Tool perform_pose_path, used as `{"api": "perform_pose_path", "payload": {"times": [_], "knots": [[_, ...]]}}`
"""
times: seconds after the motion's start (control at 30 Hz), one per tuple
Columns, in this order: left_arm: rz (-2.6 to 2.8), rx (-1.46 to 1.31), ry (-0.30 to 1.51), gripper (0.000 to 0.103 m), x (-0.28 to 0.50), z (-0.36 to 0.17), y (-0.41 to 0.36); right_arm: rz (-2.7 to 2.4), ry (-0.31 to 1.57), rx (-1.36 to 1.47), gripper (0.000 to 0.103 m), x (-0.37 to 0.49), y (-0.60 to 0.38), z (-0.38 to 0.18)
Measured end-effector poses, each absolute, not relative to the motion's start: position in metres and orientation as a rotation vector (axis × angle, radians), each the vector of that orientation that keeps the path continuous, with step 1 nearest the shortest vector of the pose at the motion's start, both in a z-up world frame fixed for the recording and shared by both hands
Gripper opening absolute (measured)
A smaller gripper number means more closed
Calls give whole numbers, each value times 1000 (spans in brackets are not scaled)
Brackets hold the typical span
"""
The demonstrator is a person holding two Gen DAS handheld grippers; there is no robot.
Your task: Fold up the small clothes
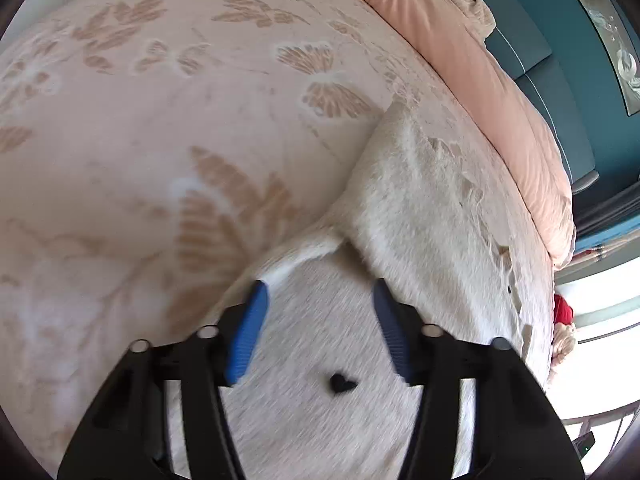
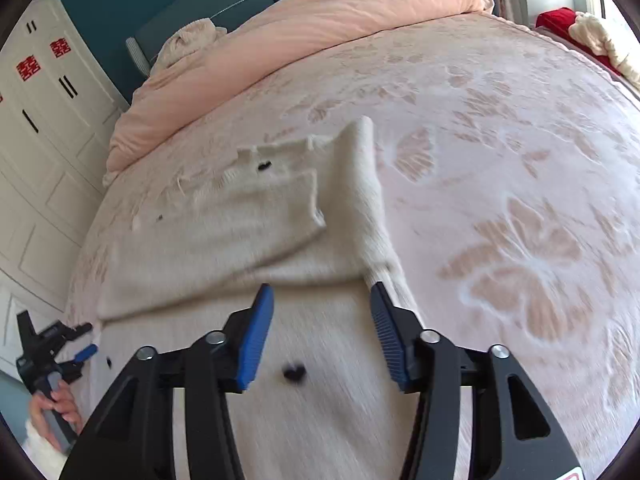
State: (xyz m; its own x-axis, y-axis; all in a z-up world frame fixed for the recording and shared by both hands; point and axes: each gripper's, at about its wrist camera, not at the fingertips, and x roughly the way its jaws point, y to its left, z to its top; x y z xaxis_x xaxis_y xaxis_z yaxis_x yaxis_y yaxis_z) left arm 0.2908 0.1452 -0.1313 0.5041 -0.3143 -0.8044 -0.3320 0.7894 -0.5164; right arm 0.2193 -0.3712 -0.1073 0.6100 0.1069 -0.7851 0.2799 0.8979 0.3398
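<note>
A cream knit sweater (image 2: 224, 240) with small black hearts lies spread on the bed, one sleeve (image 2: 362, 184) folded along its right side and a panel folded over its middle. My right gripper (image 2: 320, 292) is open just above the sweater's near part, its right fingertip by the sleeve's cuff. My left gripper (image 1: 320, 288) is open over the same sweater (image 1: 420, 208), above a black heart (image 1: 341, 383). It also shows in the right wrist view (image 2: 86, 338) at the sweater's left edge, held in a hand.
The bed has a pink floral blanket (image 2: 520, 160). A peach duvet (image 2: 320, 20) and a cream garment (image 2: 188, 42) lie at the headboard end. White wardrobe doors (image 2: 40, 120) stand left. Red and cream items (image 2: 580, 28) sit beside the bed.
</note>
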Motion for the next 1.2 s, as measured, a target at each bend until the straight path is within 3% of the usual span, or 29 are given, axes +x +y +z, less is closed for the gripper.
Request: {"api": "perform_pose_path", "payload": {"times": [0.1,0.3,0.37,0.4,0.5,0.6,0.67,0.73,0.77,0.8,0.83,1.03,1.2], "knots": [[-17,-637,1093,73,228,-125,166,-138,994,445,59,131,-363,-123],[-25,-682,1143,78,115,-140,190,-157,1091,569,63,13,-346,-157],[-30,-678,1119,80,99,-142,184,-137,1103,610,63,5,-338,-165],[-36,-668,1110,87,98,-140,180,-116,1099,620,66,7,-334,-167],[-67,-713,1116,94,106,-144,166,-88,1078,652,75,23,-325,-171],[-43,-721,1129,97,119,-149,157,-118,1073,673,82,43,-317,-175],[-35,-698,1134,96,125,-148,151,-145,1041,719,82,49,-315,-174],[-46,-691,1139,80,130,-146,148,-120,1011,796,62,53,-317,-175],[-56,-681,1166,53,134,-146,146,-120,1011,824,29,55,-318,-176],[-68,-679,1200,26,137,-147,146,-125,1034,844,12,59,-319,-178],[-80,-688,1237,12,141,-148,146,-121,1043,870,12,60,-321,-178],[-114,-739,1175,6,117,-102,167,-27,892,834,9,40,-320,-113],[-184,-682,1151,6,69,-64,178,36,901,730,7,-4,-321,-75]]}}
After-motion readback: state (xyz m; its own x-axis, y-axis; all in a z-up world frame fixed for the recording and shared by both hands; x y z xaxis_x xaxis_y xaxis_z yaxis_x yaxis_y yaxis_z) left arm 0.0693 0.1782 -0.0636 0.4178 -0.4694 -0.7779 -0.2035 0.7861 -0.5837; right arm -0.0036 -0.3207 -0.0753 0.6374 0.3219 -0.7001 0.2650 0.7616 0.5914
